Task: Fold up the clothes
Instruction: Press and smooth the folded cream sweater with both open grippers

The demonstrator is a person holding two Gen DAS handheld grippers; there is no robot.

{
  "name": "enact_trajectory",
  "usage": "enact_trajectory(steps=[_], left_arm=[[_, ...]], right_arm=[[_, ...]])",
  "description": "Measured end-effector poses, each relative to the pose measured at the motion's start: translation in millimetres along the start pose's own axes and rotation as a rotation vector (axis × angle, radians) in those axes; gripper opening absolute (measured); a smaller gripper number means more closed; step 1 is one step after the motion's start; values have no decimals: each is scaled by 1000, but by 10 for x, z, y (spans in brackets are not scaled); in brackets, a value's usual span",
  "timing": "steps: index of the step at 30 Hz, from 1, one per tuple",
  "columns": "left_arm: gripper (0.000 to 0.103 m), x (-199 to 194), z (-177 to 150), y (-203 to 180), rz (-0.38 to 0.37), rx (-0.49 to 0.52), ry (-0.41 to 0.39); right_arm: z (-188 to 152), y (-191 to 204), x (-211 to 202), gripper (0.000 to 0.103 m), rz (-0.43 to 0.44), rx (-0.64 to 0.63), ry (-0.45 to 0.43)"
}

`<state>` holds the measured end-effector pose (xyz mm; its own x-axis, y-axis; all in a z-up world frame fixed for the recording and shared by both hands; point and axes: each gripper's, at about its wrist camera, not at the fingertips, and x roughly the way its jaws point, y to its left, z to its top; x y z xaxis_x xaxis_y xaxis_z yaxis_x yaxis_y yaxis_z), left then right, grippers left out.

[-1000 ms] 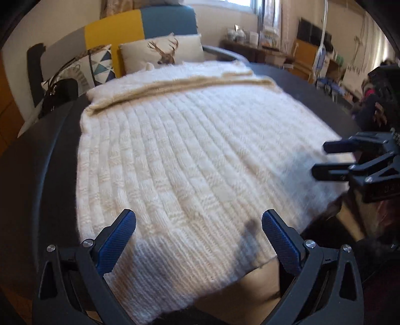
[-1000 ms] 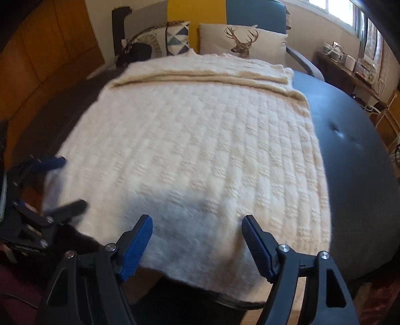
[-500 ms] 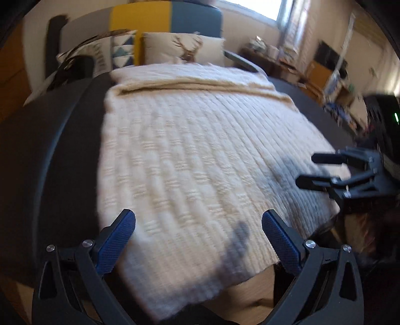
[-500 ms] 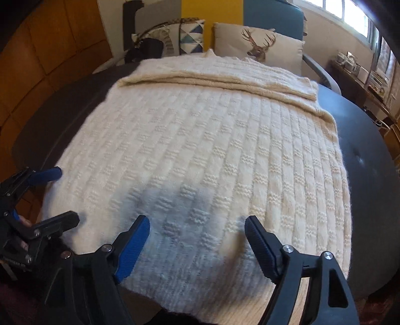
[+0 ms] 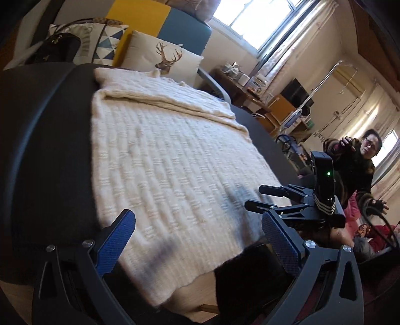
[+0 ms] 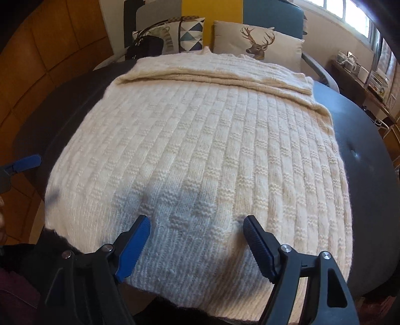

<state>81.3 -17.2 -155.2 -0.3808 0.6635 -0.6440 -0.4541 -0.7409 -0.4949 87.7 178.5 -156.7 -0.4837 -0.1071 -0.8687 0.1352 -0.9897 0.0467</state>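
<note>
While the cream knitted sweater [image 6: 200, 155] lies spread flat over the dark round table [image 6: 362, 155], both grippers hover at its near hem with nothing between their fingers. Its far end is folded over into a thick band [image 6: 215, 72] that runs across the garment, just in front of a deer-print cushion [image 6: 260, 42] and a cushion with a triangle pattern [image 6: 190, 32] on a yellow and blue chair [image 6: 270, 12]. A black bag [image 6: 145, 47] sits beside the patterned cushion. The near hem hangs a little over the table's edge. In the right wrist view the right gripper [image 6: 197, 225] stands with its jaws spread wide above the hem, its blue pads [image 6: 132, 247] clear of the knit and casting a grey shadow on it. In the left wrist view the left gripper [image 5: 197, 232] is likewise wide open and empty, over the sweater's near left corner, with the right gripper [image 5: 260, 197] showing at the right edge of the cloth. Beyond it a person [image 5: 355, 172] in dark clothing sits well off from the table, arms held out, in front of a bright window [image 5: 260, 17].
</note>
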Motion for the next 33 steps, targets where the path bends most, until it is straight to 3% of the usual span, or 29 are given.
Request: enact_trajectory(steps=[3,5,9,14,18,20,23,25,28,31,33], left_arm=[[103,283,30,24,36,-2,66],[101,471,-13,68,98,25,107],[101,495,-28,14,220,139,104],[101,374,134,78,233,111,101],[101,399,334,-28,215,133,70],[101,597,288,-27,252,150,129],[101,679,60,-88,312,242,137],[101,673,40,-157,313,269,143],[101,601,359,-143,245,222,75],[101,645,790,17,221,156,-7],[101,744,1032,202,217,104,-18]], right_arm=[[102,-11,143,78,-104,-2,37],[96,-40,184,83,-90,12,43],[81,-38,202,84,-35,24,40],[226,-128,115,78,22,34,18],[339,-245,158,78,-62,11,-4],[268,-338,217,77,-56,30,23],[166,-442,263,78,-50,37,55],[174,-467,231,78,-28,21,65],[390,-556,212,77,22,35,64],[747,-659,221,77,-28,14,-7],[975,-756,399,77,-72,1,-10]])
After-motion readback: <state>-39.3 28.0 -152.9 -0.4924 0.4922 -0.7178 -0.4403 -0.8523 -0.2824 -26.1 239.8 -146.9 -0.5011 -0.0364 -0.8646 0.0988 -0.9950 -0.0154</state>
